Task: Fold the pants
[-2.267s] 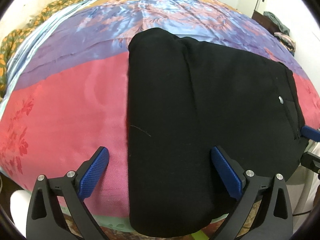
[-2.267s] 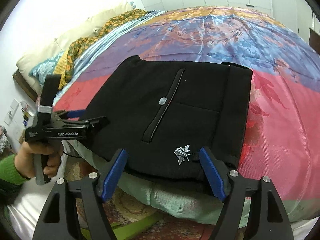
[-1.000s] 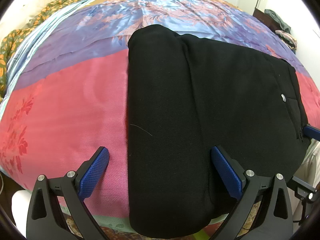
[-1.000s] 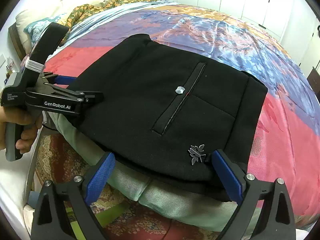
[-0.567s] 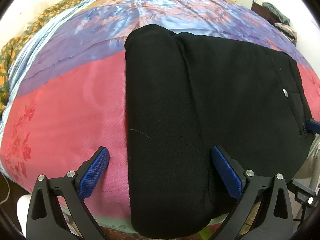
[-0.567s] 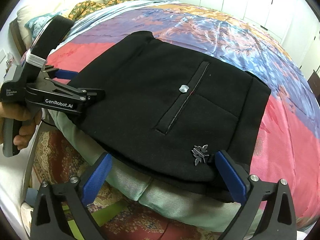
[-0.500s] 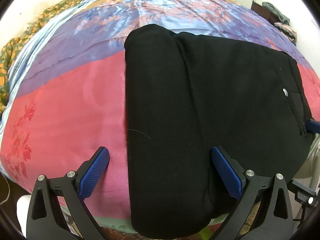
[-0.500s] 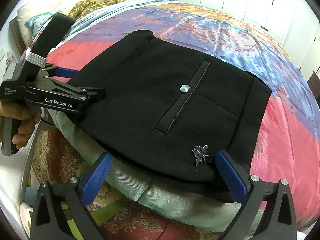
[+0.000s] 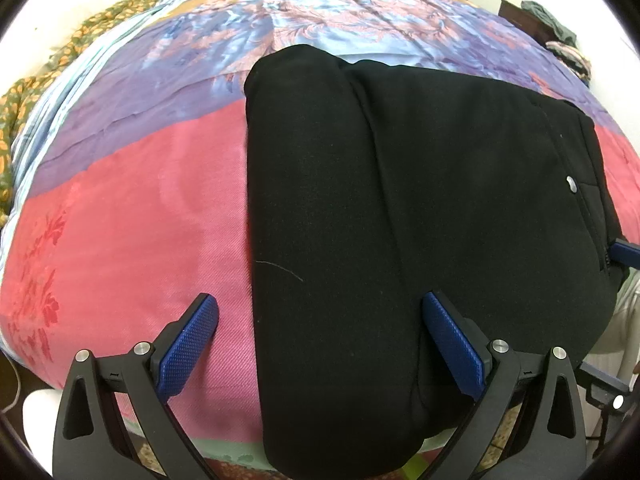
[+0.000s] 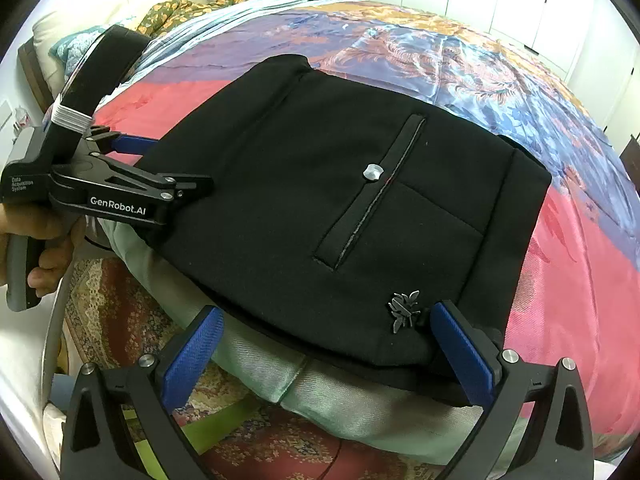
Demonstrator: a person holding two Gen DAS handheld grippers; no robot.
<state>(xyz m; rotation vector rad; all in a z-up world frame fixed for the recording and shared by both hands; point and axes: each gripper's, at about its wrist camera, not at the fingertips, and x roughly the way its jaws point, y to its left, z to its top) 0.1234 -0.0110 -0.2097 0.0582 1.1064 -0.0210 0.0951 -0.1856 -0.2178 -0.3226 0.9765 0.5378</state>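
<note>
Both tongs gape wide, holding nothing: the left tongs straddle the near left edge of the pants, the right tongs sit at the near right corner. The pants – black, folded into a thick, smooth rectangle – lie at the near edge of the bed, on its red and blue cover. A welt pocket with a pale button faces up; a small metal emblem sits near the right tongs.

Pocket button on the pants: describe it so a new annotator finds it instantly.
On the bedspread lie folded black pants at the near edge. A slit pocket runs across their top face; the button is the pale round dot beside it, unlike the spiky metal emblem nearer the hem.
</note>
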